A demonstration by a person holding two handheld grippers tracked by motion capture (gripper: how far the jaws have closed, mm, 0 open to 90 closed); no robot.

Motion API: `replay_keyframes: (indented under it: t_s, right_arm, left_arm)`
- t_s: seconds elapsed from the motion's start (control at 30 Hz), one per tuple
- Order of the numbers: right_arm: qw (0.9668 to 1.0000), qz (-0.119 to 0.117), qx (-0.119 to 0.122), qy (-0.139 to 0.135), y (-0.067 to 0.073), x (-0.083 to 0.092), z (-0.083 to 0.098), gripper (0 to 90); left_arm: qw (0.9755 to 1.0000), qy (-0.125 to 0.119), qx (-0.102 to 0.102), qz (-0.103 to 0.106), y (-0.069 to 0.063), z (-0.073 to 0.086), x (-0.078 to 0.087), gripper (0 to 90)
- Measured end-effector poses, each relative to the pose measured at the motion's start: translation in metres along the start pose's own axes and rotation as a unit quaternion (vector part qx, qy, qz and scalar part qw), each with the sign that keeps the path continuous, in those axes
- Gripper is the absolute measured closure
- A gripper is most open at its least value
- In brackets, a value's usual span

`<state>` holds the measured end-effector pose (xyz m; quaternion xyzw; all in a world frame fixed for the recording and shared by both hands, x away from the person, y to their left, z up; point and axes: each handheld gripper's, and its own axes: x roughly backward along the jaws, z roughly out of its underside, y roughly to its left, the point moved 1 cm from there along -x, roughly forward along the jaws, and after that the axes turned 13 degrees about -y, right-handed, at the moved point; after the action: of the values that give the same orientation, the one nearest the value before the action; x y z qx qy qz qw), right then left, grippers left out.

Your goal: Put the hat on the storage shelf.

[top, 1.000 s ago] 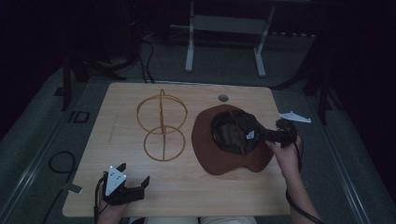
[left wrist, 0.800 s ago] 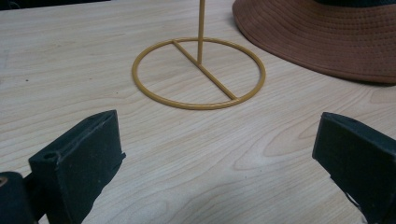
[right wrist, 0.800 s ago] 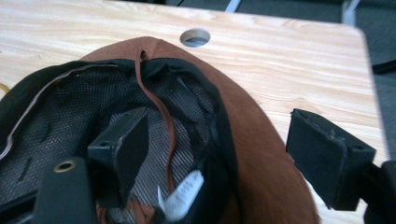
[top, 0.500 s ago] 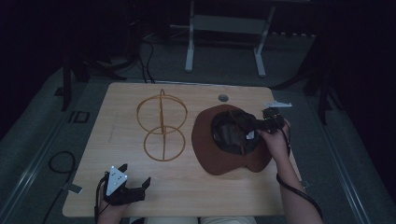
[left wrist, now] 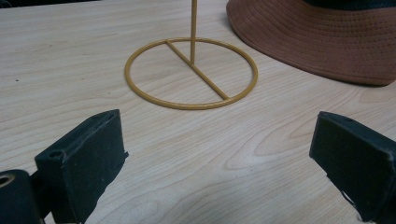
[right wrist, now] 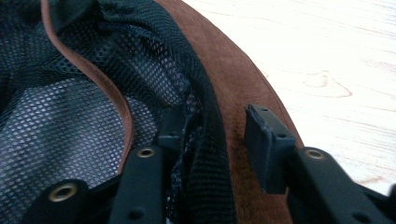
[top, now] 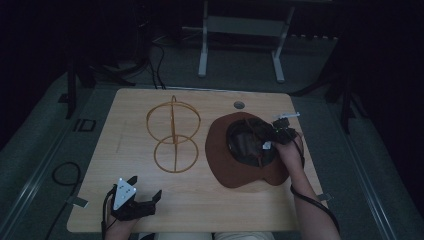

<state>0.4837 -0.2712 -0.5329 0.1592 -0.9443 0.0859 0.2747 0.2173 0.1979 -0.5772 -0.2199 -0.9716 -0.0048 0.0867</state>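
Observation:
A brown brimmed hat (top: 235,172) lies upside down on the right half of the table, its dark mesh lining (top: 245,145) facing up. My right gripper (top: 270,136) is at the right rim of the crown. Its jaws stand open astride the black inner band (right wrist: 210,140), one in the mesh lining (right wrist: 56,116) and one over the brim (right wrist: 233,84), without clamping. A gold wire hat stand (top: 173,135) stands left of the hat. My left gripper (top: 146,187) rests at the front left with jaws wide open, and the stand's base ring (left wrist: 191,74) lies ahead of it.
The wooden table (top: 130,125) has a round grommet (top: 239,105) near its far edge. A thin brown cord (right wrist: 102,88) runs across the hat's lining. Table legs (top: 202,45) and cables (top: 160,65) stand on the floor beyond.
My right gripper has moved left and slightly away, from the hat's right brim onto the crown's rim. The left gripper has stayed put.

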Motion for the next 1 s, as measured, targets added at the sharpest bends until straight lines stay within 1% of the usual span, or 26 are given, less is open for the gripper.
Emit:
replay_keyframes:
  t_s: [0.03,0.13,0.17,0.23,0.27,0.3,0.37,0.5,0.57,0.6,0.63,0.7,0.73,0.77,0.8,0.83,0.97,1.0]
  right_arm:
    - [1.0,0.0,0.0,0.0,0.0,0.0,0.0,64.8]
    - [0.9994,0.022,0.025,-0.004,0.006,-0.001,0.003,70.9]
    - [0.9993,0.026,0.028,-0.004,0.007,-0.001,0.004,72.2]
    - [0.9987,0.035,0.037,-0.007,0.009,-0.001,0.006,77.3]
    - [0.998,0.04,0.047,-0.012,0.01,0.001,0.006,81.4]
    - [0.998,0.04,0.047,-0.012,0.01,0.001,0.006,81.4]
    - [0.9984,0.036,0.038,-0.021,0.01,0.005,0.004,83.0]
    - [0.9986,0.029,0.011,-0.043,0.007,0.02,-0.001,84.8]
    - [0.9979,0.029,0.002,-0.058,0.007,0.028,-0.005,84.9]
    - [0.9979,0.029,0.002,-0.058,0.007,0.028,-0.005,84.9]
    - [0.9966,0.029,-0.016,-0.075,0.005,0.038,-0.008,84.8]
    - [0.9938,0.035,-0.036,-0.099,0.004,0.051,-0.01,84.8]
    - [0.9928,0.035,-0.046,-0.105,0.004,0.056,-0.01,84.8]
    - [0.9904,0.035,-0.062,-0.119,0.003,0.067,-0.011,84.8]
    - [0.9904,0.035,-0.062,-0.119,0.003,0.067,-0.011,84.8]
    - [0.9897,0.034,-0.064,-0.124,0.002,0.072,-0.012,84.8]
    - [0.9876,0.037,-0.055,-0.142,0.002,0.089,-0.018,84.7]
    - [0.9868,0.035,-0.059,-0.147,0.002,0.093,-0.019,84.7]
  left_arm:
    - [1.0,0.0,0.0,0.0,0.0,0.0,0.0,3.5]
    - [1.0,0.001,0.001,0.001,0.0,0.0,0.0,3.8]
    - [1.0,0.002,0.0,0.0,0.0,0.0,0.0,3.8]
    - [1.0,0.005,0.0,0.001,-0.001,0.001,-0.001,3.9]
    - [1.0,0.005,-0.001,0.001,-0.001,0.001,-0.001,3.9]
    - [1.0,0.005,0.0,0.002,-0.001,0.001,-0.001,3.9]
    - [1.0,0.005,0.002,0.001,-0.001,0.001,-0.001,4.5]
    - [0.9999,0.007,0.006,0.005,-0.001,0.001,-0.002,5.2]
    - [0.9999,0.007,0.007,0.004,-0.002,0.001,-0.002,5.5]
    - [0.9999,0.008,0.007,0.008,-0.002,0.001,-0.003,5.5]
    - [0.9999,0.01,0.007,0.008,-0.003,0.001,-0.004,5.5]
    - [0.9998,0.013,0.008,0.015,-0.004,0.001,-0.006,6.4]
    - [0.9997,0.014,0.006,0.018,-0.004,0.001,-0.007,6.4]
    - [0.9996,0.017,0.007,0.022,-0.005,0.001,-0.009,6.5]
    - [0.9995,0.019,0.007,0.024,-0.006,0.0,-0.01,6.5]
    - [0.9994,0.021,0.007,0.027,-0.007,0.0,-0.012,6.5]
    - [0.9986,0.03,0.004,0.043,-0.013,-0.001,-0.02,7.6]
    - [0.9984,0.031,0.005,0.047,-0.014,-0.001,-0.022,7.9]
